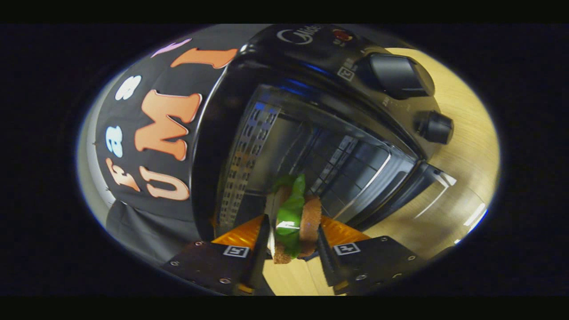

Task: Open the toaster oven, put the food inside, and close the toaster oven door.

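My gripper [291,235] is shut on a toy sandwich [295,218] made of brown bread slices with green lettuce between them. Both fingers press on its sides and it stands on edge between them. The view is rolled sideways. Just beyond the sandwich is the black toaster oven [311,89] with its door [418,191] swung down open onto the table. The oven's cavity [302,151] with its wire rack and perforated side wall lies straight ahead of the fingers. The sandwich's far tip is at the cavity's mouth.
Two black knobs [395,75] [434,127] sit on the oven's control panel beside the cavity. The oven stands on a light wooden table [466,133]. The booth's black cloth wall [146,146] hangs behind the oven.
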A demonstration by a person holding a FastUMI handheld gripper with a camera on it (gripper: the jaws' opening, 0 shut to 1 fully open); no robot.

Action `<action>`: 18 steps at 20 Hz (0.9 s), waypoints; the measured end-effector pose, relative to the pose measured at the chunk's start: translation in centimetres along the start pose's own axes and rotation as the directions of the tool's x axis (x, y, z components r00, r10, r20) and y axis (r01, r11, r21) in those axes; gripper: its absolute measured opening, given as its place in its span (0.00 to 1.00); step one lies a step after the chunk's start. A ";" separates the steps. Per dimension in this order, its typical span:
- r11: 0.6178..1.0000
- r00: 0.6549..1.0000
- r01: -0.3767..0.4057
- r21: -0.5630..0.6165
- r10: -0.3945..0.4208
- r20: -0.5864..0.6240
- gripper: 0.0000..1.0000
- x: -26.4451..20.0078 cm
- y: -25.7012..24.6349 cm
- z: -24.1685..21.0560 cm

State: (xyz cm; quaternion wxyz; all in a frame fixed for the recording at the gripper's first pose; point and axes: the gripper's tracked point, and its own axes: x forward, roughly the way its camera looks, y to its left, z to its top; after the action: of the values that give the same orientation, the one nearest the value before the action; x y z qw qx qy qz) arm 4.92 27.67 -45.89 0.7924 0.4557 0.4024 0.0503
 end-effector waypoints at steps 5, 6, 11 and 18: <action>0.981 0.986 0.117 -0.157 -0.134 -0.098 0.95 -2.8 -1.6 -1.6; 0.976 0.986 0.114 -0.186 -0.134 -0.101 0.96 -3.6 -1.5 -1.5; 0.934 0.973 0.129 -0.334 -0.184 -0.140 0.96 -9.4 -1.9 -2.3; 0.758 0.931 0.146 -0.636 -0.323 -0.170 0.96 -15.4 -5.9 -6.4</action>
State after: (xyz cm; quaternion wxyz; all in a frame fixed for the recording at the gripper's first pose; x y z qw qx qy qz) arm -11.43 21.75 -42.91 0.8345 0.1080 0.5222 0.1391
